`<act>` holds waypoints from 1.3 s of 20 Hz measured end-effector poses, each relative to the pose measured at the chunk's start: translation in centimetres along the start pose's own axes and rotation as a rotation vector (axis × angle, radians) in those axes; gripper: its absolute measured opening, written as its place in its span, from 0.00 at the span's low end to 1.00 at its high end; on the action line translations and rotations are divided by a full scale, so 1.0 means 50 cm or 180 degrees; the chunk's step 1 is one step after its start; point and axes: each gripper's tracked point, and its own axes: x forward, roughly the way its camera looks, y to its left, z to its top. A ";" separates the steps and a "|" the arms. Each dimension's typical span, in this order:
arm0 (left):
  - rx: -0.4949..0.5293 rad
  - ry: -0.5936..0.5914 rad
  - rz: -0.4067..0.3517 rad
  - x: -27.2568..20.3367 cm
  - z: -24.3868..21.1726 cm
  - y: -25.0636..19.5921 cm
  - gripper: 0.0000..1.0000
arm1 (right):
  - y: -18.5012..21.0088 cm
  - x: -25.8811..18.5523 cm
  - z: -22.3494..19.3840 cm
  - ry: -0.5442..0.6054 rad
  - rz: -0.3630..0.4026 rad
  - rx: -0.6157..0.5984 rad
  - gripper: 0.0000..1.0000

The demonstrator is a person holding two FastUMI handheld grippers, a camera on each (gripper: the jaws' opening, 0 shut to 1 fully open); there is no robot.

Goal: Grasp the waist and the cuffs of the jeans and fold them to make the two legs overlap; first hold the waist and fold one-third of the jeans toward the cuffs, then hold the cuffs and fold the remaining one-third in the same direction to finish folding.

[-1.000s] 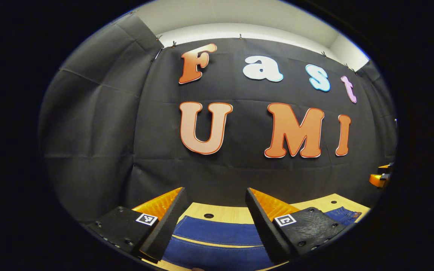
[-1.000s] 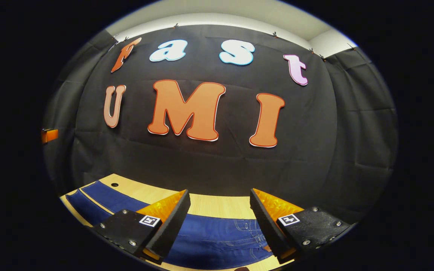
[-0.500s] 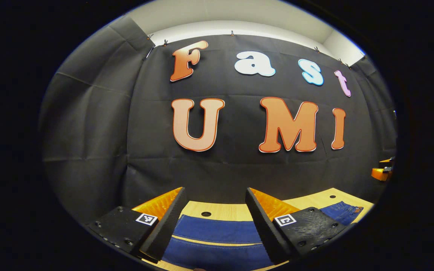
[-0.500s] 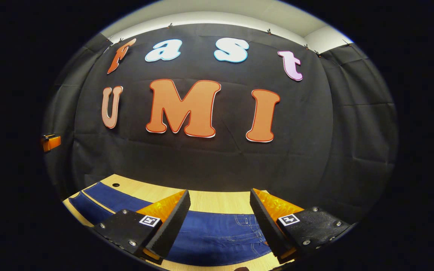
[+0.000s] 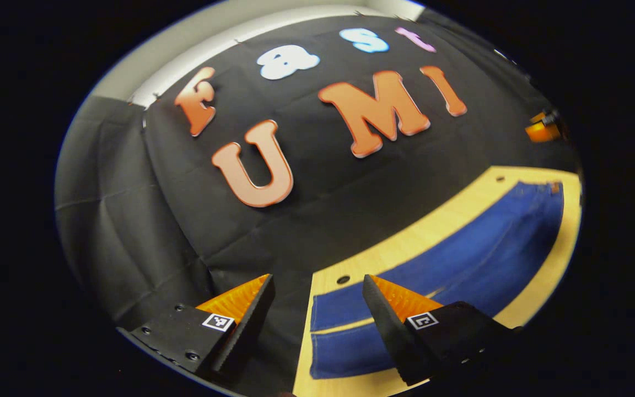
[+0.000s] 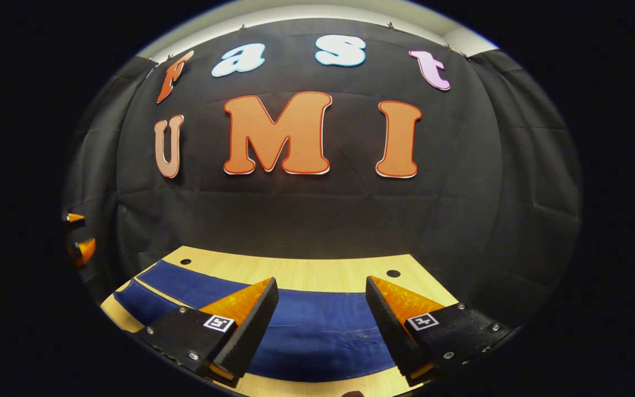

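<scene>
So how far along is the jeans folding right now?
Nothing is folded yet: the jeans lie flat along the wooden table. Both the left tongs and right tongs are open above them, gripping nothing. Overlapping the legs and both thirds folds remain.

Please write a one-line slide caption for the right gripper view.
Open right gripper above jeans lying flat on a wooden table.

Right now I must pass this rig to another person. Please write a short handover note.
Left hand-held gripper: open, holding nothing, above the cuff end of the jeans.
Right hand-held gripper: open, holding nothing, above the jeans' other end.
The jeans lie flat, at full length, on the wooden table.
Done: no fold yet.
Left: overlap the legs, fold the waist third, then the cuff third.
</scene>
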 end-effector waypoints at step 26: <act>0.2634 0.0909 -0.1973 0.044 -0.444 -0.312 0.99 | -0.012 0.019 -0.105 0.0563 0.0016 -0.0447 0.98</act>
